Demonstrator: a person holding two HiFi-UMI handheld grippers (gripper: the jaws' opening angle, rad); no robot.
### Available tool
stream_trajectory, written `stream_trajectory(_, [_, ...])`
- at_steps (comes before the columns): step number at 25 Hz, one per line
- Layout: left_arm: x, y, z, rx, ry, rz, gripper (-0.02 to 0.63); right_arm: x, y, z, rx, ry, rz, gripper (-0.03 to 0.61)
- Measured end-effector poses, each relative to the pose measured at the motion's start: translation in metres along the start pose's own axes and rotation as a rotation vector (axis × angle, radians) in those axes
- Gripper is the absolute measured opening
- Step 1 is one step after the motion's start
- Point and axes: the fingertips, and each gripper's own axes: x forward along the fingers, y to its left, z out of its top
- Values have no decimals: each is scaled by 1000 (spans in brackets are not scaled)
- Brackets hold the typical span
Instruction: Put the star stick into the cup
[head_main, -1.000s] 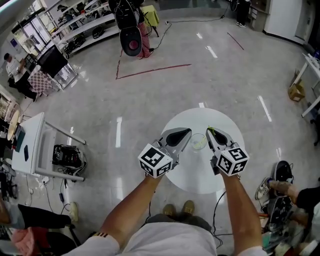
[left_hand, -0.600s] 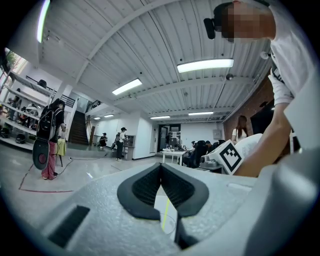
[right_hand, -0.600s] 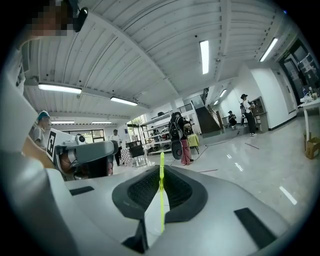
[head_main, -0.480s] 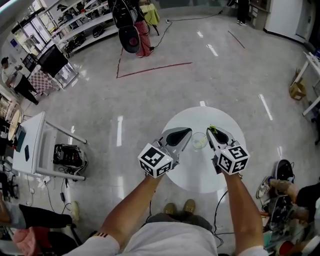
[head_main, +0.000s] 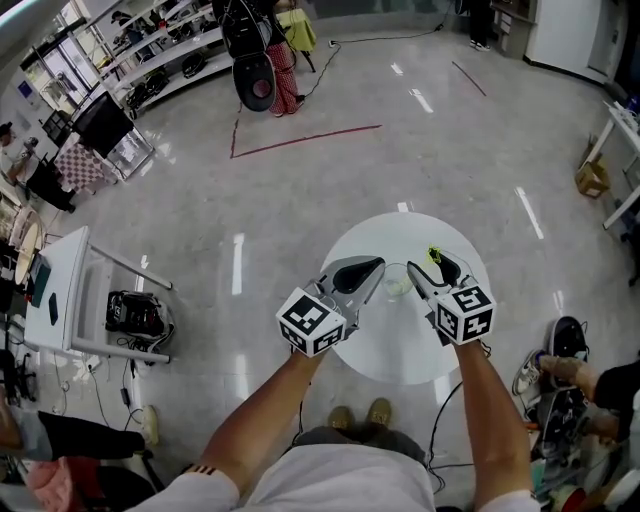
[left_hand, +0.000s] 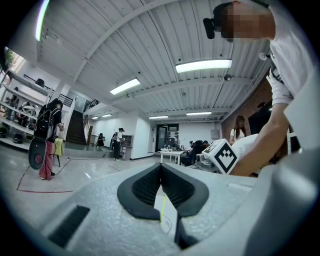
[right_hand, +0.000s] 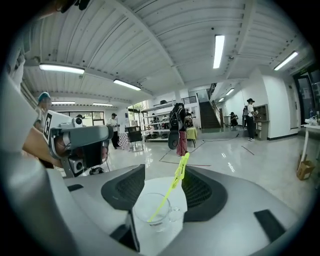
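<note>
Your right gripper (right_hand: 165, 171) hangs over the right part of the round white tabletop (head_main: 388, 350). Its fingers (right_hand: 125, 192) are spread wide and pinch nothing. The clear cup (right_hand: 152, 211) stands on the tabletop in the gap between them, touching neither finger.

The star stick (right_hand: 171, 191) is in the cup. Its lower end rests inside the cup near the bottom. Its shaft leans over the rim toward the far right. Its yellow-green top sits right at the inner edge of the right-hand finger; you cannot tell whether the two touch.

In the head view, the cup (head_main: 397, 281) stands near the centre of the tabletop, between your two grippers. The top of the stick (head_main: 436, 256) shows just beside the tip of the right gripper (head_main: 432, 268).

Your left gripper (head_main: 374, 267) is held just left of the cup, with its tip pointing at it. In the left gripper view, its fingers (left_hand: 145, 187) are pressed together at the tips with nothing between them. The marker cube (left_hand: 221, 155) of the right gripper shows beyond them at the right.
</note>
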Motion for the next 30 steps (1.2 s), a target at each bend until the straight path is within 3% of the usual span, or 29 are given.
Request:
stream_trajectory(16, [-5,-10,-1,12,18,-21,15,-12,-29,-35,-28,180,-139,259])
stream_trajectory(22, [-1,-13,2,18,21,-24,15,-27,-46,-32,-14,158,-194,261])
stream_trajectory(30, [3,-24,4,22,18,-45,15,-51,-49,-11,-3,61,-199,259])
